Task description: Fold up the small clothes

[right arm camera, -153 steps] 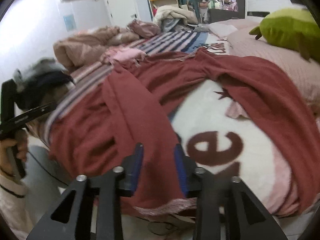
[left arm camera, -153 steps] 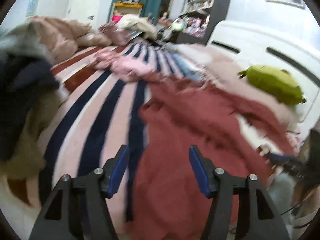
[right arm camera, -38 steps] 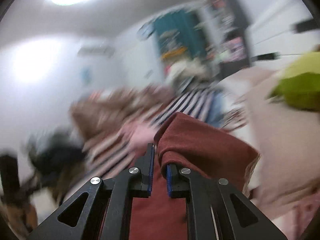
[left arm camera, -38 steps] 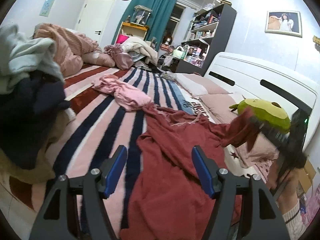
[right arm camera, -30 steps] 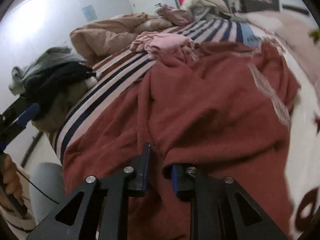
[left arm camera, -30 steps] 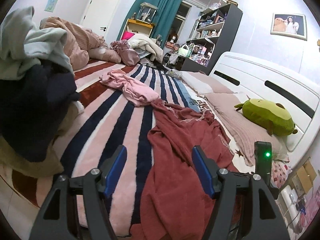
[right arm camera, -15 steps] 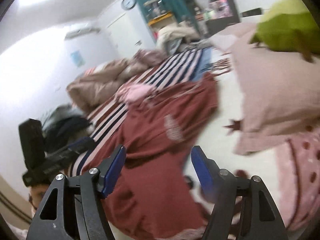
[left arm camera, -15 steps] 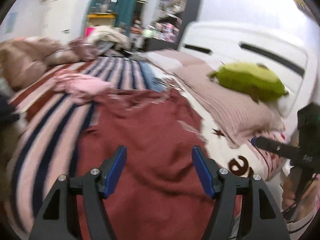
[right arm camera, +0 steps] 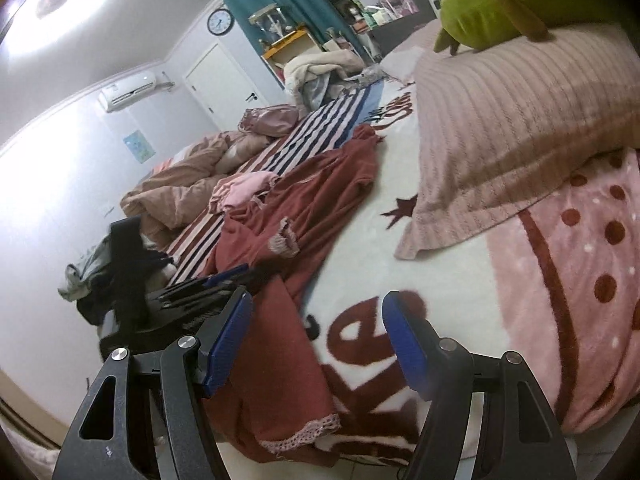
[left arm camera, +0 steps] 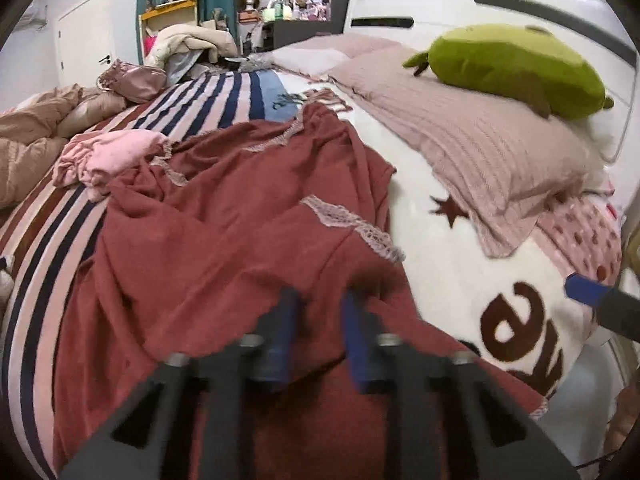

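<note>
**Pinching the red garment at the near bed edge**

A fold of the red garment point(left arm camera: 240, 240) is clamped between the narrowed fingers of the left gripper point(left arm camera: 318, 336). The garment is spread over the striped blanket point(left arm camera: 224, 96), left of the pink pillow point(left arm camera: 472, 144). The right gripper point(right arm camera: 318, 344) is held wide apart, nothing between its pads.

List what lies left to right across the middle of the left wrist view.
brown duvet → pink garment → red garment → ribbed pink pillow → green plush toy
</note>
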Action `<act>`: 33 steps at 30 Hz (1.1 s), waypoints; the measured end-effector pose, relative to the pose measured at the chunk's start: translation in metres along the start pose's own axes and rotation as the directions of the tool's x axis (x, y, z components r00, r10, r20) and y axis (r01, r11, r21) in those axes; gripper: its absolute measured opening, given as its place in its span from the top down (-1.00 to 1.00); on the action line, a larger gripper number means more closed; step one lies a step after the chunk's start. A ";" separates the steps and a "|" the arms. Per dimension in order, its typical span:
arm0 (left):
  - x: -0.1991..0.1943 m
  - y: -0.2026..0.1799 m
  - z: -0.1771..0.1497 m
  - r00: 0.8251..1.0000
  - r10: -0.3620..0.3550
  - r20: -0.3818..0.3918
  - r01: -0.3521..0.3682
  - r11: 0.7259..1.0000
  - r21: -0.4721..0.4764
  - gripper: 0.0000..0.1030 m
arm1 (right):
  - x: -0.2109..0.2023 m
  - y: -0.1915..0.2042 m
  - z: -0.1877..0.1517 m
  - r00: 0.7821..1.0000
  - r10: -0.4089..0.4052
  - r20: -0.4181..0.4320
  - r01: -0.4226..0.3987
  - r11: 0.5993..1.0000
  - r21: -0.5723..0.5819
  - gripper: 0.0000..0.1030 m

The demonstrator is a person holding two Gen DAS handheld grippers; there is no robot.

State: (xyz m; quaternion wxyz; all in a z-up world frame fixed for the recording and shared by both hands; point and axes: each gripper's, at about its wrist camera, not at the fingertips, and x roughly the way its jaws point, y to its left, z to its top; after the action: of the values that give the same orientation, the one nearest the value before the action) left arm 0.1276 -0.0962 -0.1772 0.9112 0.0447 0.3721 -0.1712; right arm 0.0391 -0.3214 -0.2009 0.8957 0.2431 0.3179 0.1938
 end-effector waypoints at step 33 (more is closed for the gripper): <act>0.028 -0.005 0.015 0.998 -0.066 -0.014 0.065 0.997 -0.046 0.93 | 0.023 -0.028 -0.007 0.997 0.068 -0.020 -0.066 0.994 0.089 -0.25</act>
State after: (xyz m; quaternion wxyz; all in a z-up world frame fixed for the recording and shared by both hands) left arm 0.1540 -0.1117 -0.1856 0.9030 0.0129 0.3842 -0.1922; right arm 0.0561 -0.3303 -0.2323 0.8735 0.2906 0.3280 0.2122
